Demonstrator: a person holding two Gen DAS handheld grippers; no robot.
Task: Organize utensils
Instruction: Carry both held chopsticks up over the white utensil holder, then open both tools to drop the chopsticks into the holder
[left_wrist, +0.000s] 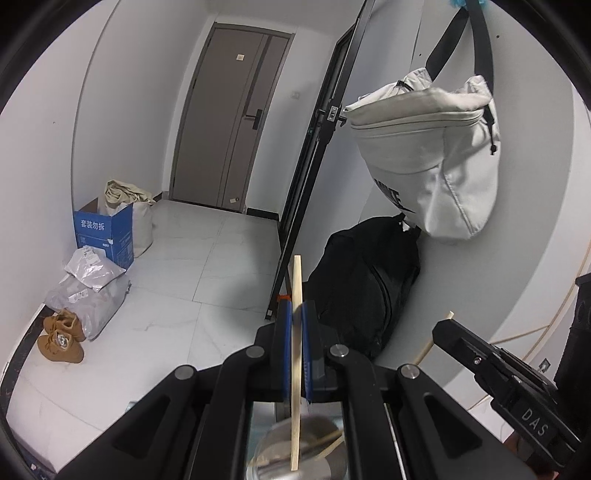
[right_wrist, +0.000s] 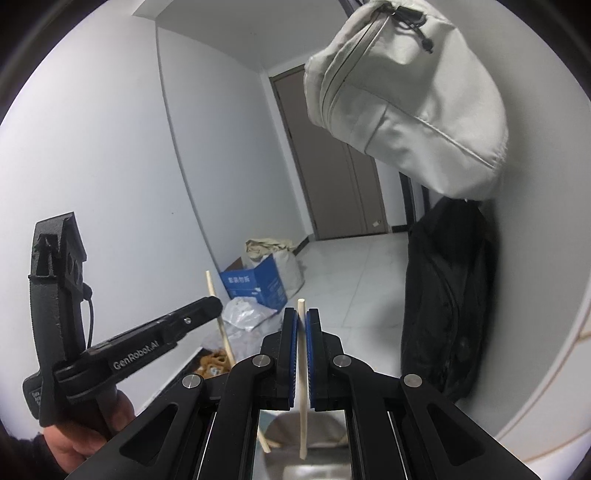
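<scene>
A: Item one — chopstick (left_wrist: 296, 332). Where?

B: Upright between the blue pads (left_wrist: 283, 332) of the left gripper (left_wrist: 294, 314), clenched on it about mid-length. The top stands above the fingertips; the lower end hangs over a steel bowl (left_wrist: 269, 446) just under the gripper.

A: Item two?

B: Second chopstick (right_wrist: 303, 369), same pose, pinched in the right gripper (right_wrist: 301, 321). Its lower end hangs over the same bowl, which is blurred in both views.

A: Anything else in the bowl?

B: A pale stick or two lies slanted in it; I cannot tell how many.

A: Surroundings?

B: A grey bag (left_wrist: 424, 147) hangs on the wall ahead, a black bag (left_wrist: 365, 280) stands below it, a door (left_wrist: 229, 122) is at the far end, and a blue box (left_wrist: 105, 232) and brown shoes (left_wrist: 61, 336) sit on the floor.

A: Step in hand, as you judge it?

B: Likely carrying the pair to wherever they belong. That place is not in view.

A: How to do it well?

B: Keep both grips firm and the sticks vertical — a thin round stick can pivot between flat pads. Keep the grippers apart so the sticks don't knock, and lower each end in before letting go.
</scene>
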